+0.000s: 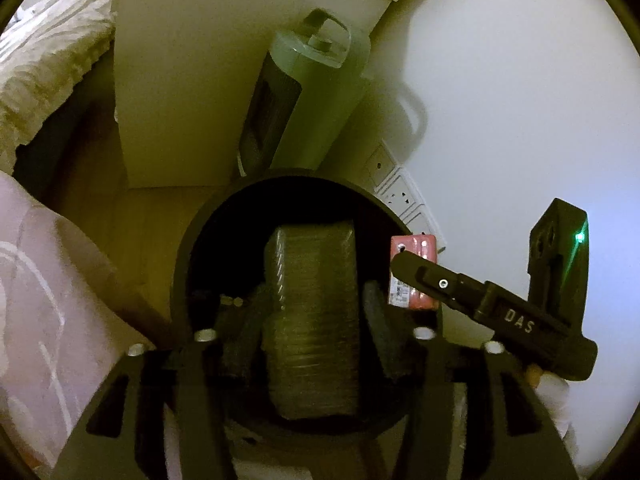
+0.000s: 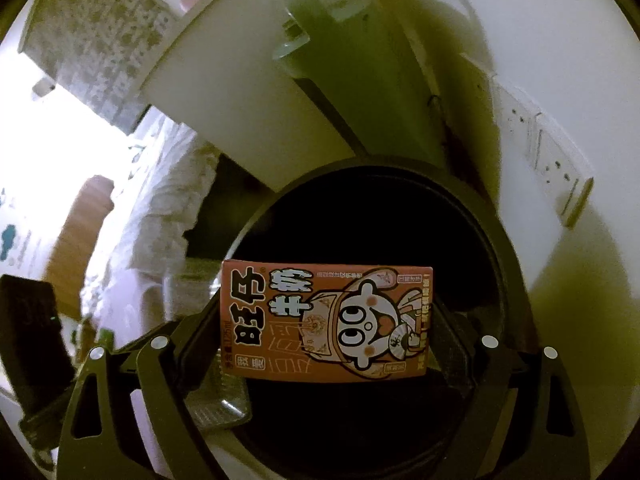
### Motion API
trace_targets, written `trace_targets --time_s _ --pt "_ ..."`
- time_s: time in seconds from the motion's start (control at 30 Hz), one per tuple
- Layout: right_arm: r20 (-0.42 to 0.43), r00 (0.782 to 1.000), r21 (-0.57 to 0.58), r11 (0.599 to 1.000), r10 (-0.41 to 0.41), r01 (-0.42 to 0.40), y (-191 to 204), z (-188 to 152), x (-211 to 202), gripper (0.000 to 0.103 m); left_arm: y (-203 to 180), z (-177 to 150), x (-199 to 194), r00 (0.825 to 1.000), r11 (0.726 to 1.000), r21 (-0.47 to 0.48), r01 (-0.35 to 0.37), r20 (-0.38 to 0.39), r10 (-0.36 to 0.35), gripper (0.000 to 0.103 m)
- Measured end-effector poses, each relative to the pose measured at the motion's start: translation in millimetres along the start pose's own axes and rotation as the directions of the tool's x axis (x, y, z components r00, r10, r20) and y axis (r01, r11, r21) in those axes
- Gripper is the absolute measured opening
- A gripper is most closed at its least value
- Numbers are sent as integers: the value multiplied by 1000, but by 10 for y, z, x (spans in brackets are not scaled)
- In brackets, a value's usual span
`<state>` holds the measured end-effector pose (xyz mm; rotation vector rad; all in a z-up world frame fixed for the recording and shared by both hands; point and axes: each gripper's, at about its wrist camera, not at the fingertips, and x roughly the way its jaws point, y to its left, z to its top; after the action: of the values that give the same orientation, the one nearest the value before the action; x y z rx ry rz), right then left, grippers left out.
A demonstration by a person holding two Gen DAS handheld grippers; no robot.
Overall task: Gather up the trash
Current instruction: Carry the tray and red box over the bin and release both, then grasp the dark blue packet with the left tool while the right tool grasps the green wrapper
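At centre frame, the left gripper (image 1: 312, 320) has its jaws spread around a clear plastic container (image 1: 312, 320) over the black bin (image 1: 192, 240); the right gripper (image 2: 326, 332) pinches a pink milk carton (image 2: 326, 322) above the bin's mouth

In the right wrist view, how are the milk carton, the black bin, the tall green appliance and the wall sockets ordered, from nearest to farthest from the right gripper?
1. Milk carton: clamped in the right gripper.
2. Black bin: directly beneath the carton.
3. Tall green appliance: behind the bin, leaning.
4. Wall sockets: upper right, on the wall; about as far as the appliance, so this order is uncertain.
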<state>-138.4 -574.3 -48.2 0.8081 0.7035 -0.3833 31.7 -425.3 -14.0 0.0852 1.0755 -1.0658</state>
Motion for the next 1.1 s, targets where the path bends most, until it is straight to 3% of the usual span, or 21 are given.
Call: trace_targets --time_s 0.1,0.3,0.43,0.5,0.67,0.8,0.93,1.03,1.07,1.1 --pt "46 999 -11 1000 -19 20 40 -29 -71 96 6 -30 -122 1000 1000 -5 -9 27 10 75" --pt "76 997 -72 997 -34 39 199 -69 -182 96 32 -84 -389 998 1000 -31 -6 61 8 75" --pt "53 998 -72 997 31 -27 320 -151 -242 96 50 -184 -680 995 999 -45 -5 102 9 76" --pt "56 997 -90 995 44 -39 388 -210 -277 96 77 -263 -874 991 999 -51 -17 131 24 85" --pt "19 995 -173 980 102 -97 781 -404 -276 96 259 -558 -1439 969 993 -96 -75 226 95 87" --pt "-26 987 -276 948 158 -159 1271 -574 -265 96 522 -895 -1956 933 973 -153 -171 293 210 87" --pt "-78 972 -380 894 224 -236 1826 -777 -277 96 888 -1271 -2383 881 926 -232 -299 306 361 87" --pt "-128 953 -433 849 275 -304 2222 -921 -266 96 1213 -1585 -2642 827 858 -321 -400 277 489 87" --pt "-147 946 -439 837 290 -325 2347 -958 -241 96 1340 -1707 -2709 798 821 -354 -447 256 545 87" --pt "-161 941 -442 831 298 -339 2436 -972 -218 96 1419 -1778 -2742 781 797 -374 -473 241 576 87"
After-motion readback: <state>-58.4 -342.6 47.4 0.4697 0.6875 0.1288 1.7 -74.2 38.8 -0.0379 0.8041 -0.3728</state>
